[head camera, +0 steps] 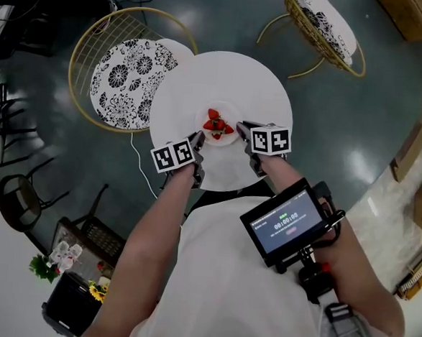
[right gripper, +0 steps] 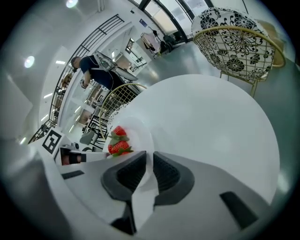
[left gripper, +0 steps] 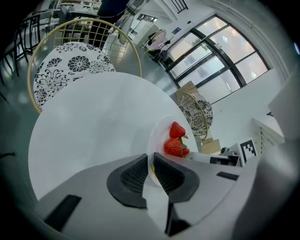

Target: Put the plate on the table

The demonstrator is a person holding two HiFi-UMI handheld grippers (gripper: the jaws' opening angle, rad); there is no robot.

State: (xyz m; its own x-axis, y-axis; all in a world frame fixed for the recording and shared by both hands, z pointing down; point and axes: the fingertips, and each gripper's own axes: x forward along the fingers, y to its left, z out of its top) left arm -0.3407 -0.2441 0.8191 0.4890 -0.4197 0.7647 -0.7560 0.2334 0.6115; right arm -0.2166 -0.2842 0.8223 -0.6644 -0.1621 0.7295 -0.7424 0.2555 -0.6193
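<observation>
Tall paned windows light the round white tabletop; glare spots dot the glossy dark floor; gripper views warp and darken at edges.

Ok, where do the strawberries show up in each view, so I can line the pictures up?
Head view: strawberries just above centre, on the white plate.
Left gripper view: right of centre, just above the jaws.
Right gripper view: left of centre, just above the jaws.
Shared landmark: the round white table under the plate, seen in all three.
</observation>
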